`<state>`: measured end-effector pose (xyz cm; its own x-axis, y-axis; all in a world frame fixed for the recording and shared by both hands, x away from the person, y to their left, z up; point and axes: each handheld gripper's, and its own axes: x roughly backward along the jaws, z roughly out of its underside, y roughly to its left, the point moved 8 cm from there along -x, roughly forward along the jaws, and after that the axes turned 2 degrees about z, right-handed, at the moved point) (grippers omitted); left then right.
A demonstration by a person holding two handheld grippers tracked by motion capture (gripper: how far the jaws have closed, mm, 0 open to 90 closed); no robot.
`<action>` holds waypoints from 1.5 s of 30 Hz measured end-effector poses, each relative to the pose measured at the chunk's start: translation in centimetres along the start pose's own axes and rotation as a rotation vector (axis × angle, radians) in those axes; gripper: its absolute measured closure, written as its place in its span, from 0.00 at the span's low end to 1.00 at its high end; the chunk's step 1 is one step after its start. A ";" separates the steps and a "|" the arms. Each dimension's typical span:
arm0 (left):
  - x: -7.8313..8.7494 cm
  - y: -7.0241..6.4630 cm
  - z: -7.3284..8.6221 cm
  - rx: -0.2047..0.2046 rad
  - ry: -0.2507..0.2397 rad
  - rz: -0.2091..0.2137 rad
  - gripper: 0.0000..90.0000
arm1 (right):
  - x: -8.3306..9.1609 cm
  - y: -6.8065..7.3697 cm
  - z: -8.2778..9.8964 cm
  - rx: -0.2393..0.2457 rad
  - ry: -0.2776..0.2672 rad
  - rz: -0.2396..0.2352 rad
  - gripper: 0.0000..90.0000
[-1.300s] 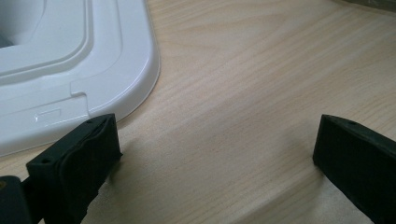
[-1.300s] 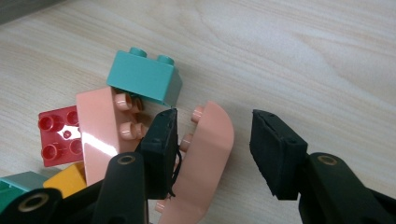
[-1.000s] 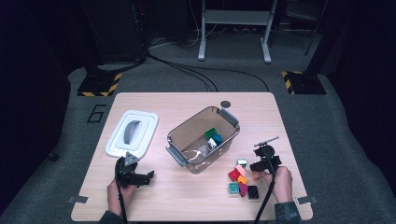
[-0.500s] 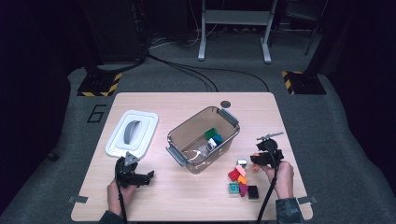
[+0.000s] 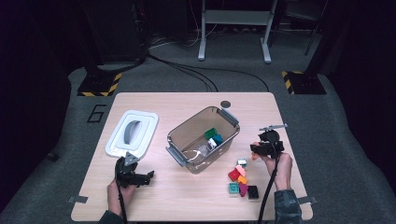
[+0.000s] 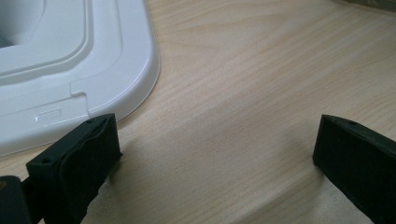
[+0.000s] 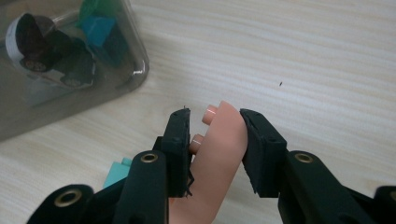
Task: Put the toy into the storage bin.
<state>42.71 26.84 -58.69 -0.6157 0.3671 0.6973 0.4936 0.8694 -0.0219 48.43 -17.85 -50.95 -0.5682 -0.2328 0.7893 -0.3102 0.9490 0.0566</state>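
Now that the right tool (image 7: 212,135), clamped on a peach plastic brick (image 7: 219,154), has risen off the loose pile (image 5: 242,181), the clear plastic bin (image 5: 180,140) comes next, while the left tool (image 6: 215,154) gapes idle.

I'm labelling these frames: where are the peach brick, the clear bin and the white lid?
peach brick (image 7: 223,140), right gripper view, its curved side between the jaws.
clear bin (image 5: 179,157), high view, near corner handle.
white lid (image 5: 145,122), high view, far right rim.
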 end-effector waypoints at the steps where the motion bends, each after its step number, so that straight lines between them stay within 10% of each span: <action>1: 0.0 0.0 0.0 -0.001 0.003 0.002 0.00 | 0.0 0.0 -0.2 0.002 0.000 0.000 0.71; 45: 0.0 0.0 0.0 -0.001 0.003 0.002 0.00 | 2.7 -0.3 -10.8 0.094 -0.190 0.153 0.71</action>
<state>42.69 26.85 -58.68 -0.6131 0.3678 0.6991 0.4955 0.8683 -0.0224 55.26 -16.49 -42.18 -0.7440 -0.1318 0.6551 -0.2738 0.9544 -0.1190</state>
